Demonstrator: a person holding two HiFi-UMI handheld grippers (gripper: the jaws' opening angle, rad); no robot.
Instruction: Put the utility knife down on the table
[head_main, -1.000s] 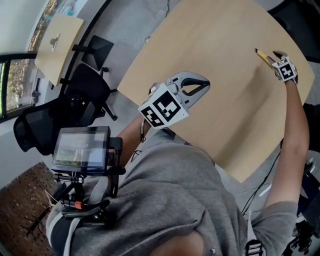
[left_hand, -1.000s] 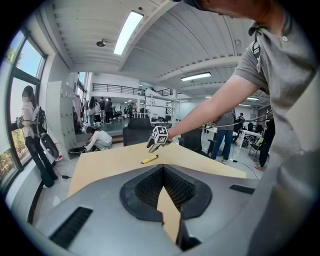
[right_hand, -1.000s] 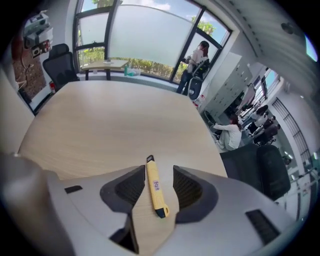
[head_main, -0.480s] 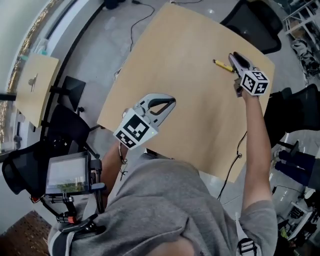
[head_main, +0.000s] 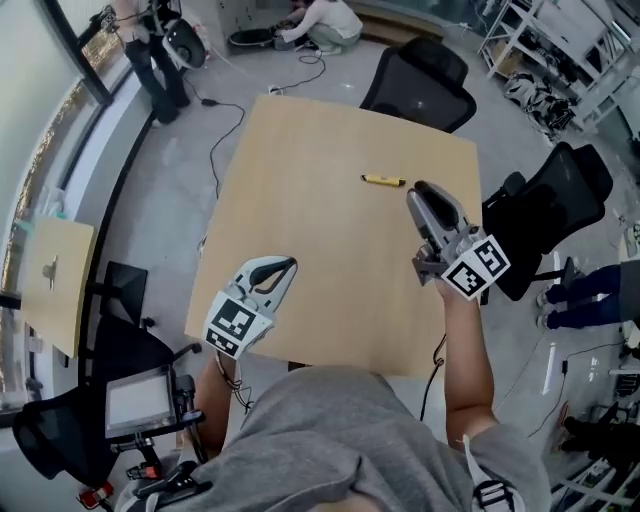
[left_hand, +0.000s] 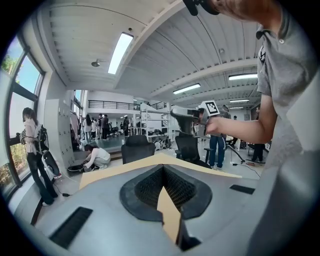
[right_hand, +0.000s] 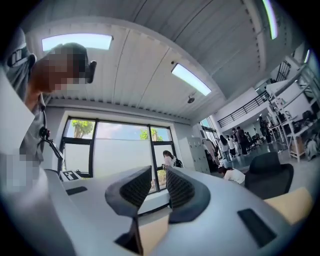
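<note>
The yellow utility knife (head_main: 383, 180) lies flat on the wooden table (head_main: 300, 190), near its far right part, with nothing touching it. My right gripper (head_main: 421, 189) is lifted above the table just right of the knife and nearer to me. Its jaws are closing, with a narrow gap and nothing between them (right_hand: 159, 174). My left gripper (head_main: 287, 265) hovers over the near left part of the table, its jaws shut and empty (left_hand: 162, 172). The left gripper view also catches the right gripper (left_hand: 183, 113) held up in the air.
Two black office chairs (head_main: 418, 78) (head_main: 548, 205) stand at the table's far and right sides. Cables (head_main: 225, 125) run over the floor at the left. A small wooden table (head_main: 50, 285) and a monitor rig (head_main: 140, 400) sit at the left. People are at the far wall.
My right gripper has risen from the table and drawn back toward me, leaving the knife lying there. The head view has swung to take in the whole table. My left gripper has scarcely moved.
</note>
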